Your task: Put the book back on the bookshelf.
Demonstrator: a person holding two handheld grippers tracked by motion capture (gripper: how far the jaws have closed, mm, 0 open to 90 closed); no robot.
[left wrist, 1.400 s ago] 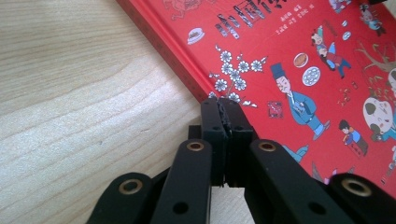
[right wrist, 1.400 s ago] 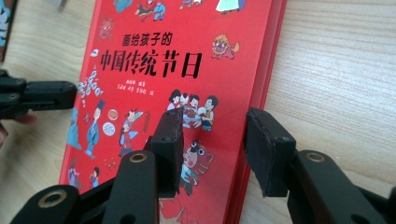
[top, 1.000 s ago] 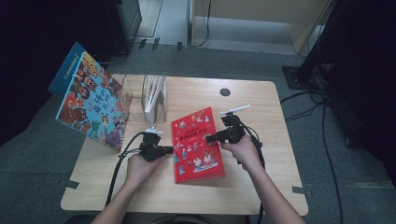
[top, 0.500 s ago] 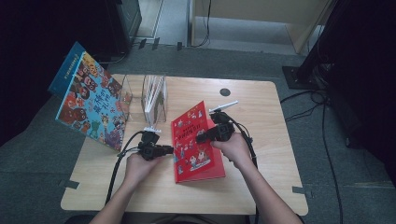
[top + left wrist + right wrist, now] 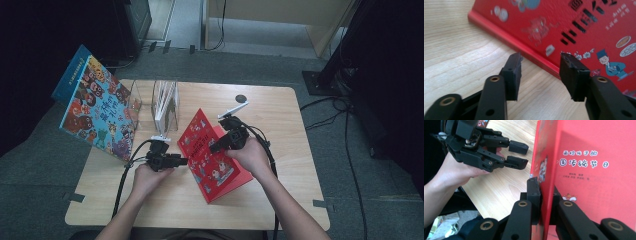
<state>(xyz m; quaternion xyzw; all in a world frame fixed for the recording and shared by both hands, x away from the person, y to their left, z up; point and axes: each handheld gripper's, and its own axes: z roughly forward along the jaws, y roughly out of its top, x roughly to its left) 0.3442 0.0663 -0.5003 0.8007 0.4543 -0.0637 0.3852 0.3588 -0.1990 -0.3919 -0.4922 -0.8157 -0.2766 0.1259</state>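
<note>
You're at a light wooden table on grey carpet; dark cabinets fill the upper left and right of the frame, cables trailing at right.

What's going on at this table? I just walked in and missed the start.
A person works at a wooden table with a gripper in each hand. The right gripper is clamped on the edge of a red picture book, tilting that side up off the table. The left gripper, its jaws having just been opening, sits beside the book's spine with nothing between them. Behind stand a clear book rack and a colourful book overhanging the table's left edge.
</note>
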